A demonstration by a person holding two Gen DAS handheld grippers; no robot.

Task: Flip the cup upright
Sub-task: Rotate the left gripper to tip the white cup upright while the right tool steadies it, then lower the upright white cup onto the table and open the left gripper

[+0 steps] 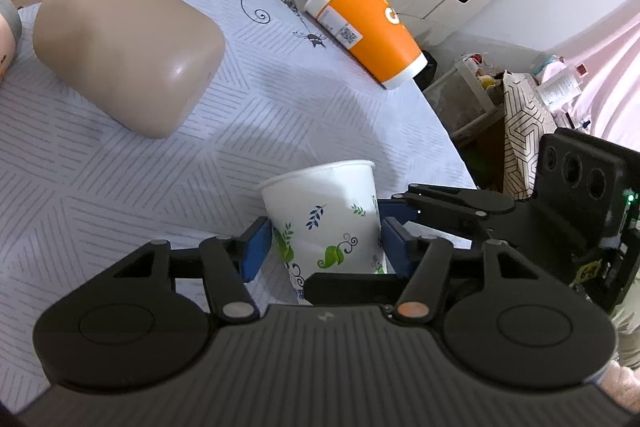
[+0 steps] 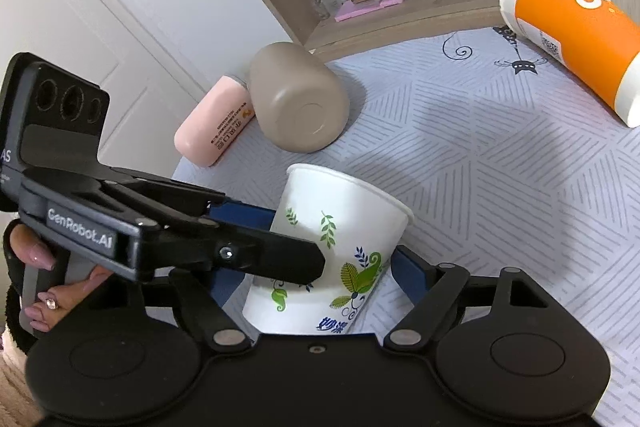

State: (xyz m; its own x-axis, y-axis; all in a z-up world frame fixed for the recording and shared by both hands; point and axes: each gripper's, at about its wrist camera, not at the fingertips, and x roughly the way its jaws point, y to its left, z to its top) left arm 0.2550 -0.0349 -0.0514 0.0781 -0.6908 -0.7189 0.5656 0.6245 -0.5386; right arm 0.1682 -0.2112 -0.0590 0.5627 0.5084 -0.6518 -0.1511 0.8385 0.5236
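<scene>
A white paper cup with green and blue leaf prints [image 1: 326, 223] [image 2: 340, 251] stands with its open mouth up, slightly tilted, near the table's front edge. My left gripper [image 1: 322, 247] has its blue pads [image 1: 256, 251] pressed on both sides of the cup. My right gripper [image 2: 320, 267] reaches in from the right in the left wrist view [image 1: 404, 215], and its blue pads [image 2: 408, 267] also sit against the cup's sides.
An orange and white cup [image 1: 368, 27] [image 2: 572, 39] lies on its side at the back right. A beige cup [image 1: 128, 47] [image 2: 298, 103] and a pink bottle [image 2: 212, 127] lie on the patterned tablecloth [image 1: 100, 187]. A shelf [image 2: 380, 15] stands behind.
</scene>
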